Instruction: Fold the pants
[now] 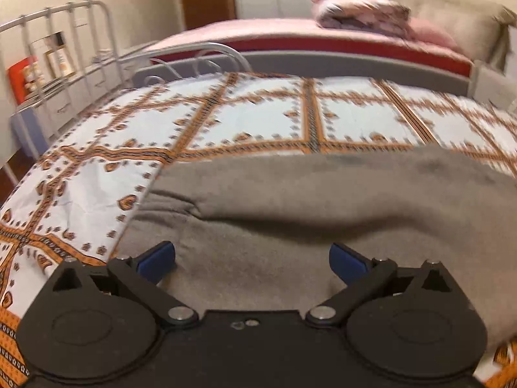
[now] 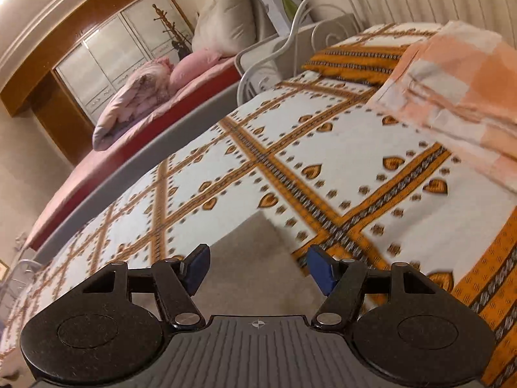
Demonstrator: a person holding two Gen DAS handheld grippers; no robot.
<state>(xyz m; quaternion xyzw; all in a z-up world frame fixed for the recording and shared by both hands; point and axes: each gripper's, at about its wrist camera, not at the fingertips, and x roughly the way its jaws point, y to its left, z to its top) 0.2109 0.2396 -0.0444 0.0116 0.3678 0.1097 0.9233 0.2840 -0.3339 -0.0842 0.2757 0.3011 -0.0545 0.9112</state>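
Note:
Grey-brown pants (image 1: 323, 200) lie on the bed's white and orange patterned sheet (image 1: 258, 119). One layer is folded over another, with a soft ridge across the middle. In the left wrist view my left gripper (image 1: 252, 260) hovers low over the near part of the pants, its blue pads wide apart and nothing pinched. In the right wrist view a squared corner of the pants (image 2: 258, 249) lies flat on the sheet (image 2: 290, 161). My right gripper (image 2: 258, 268) stands open above that corner, and the pads do not press on the cloth.
An orange patterned pillow (image 2: 352, 61) and a folded peach blanket (image 2: 452, 90) lie toward the head of the bed. A white metal bed frame (image 1: 64, 32) stands at the foot. A second bed with pink covers (image 2: 145, 97) runs alongside, beyond a grey rail (image 1: 323, 61).

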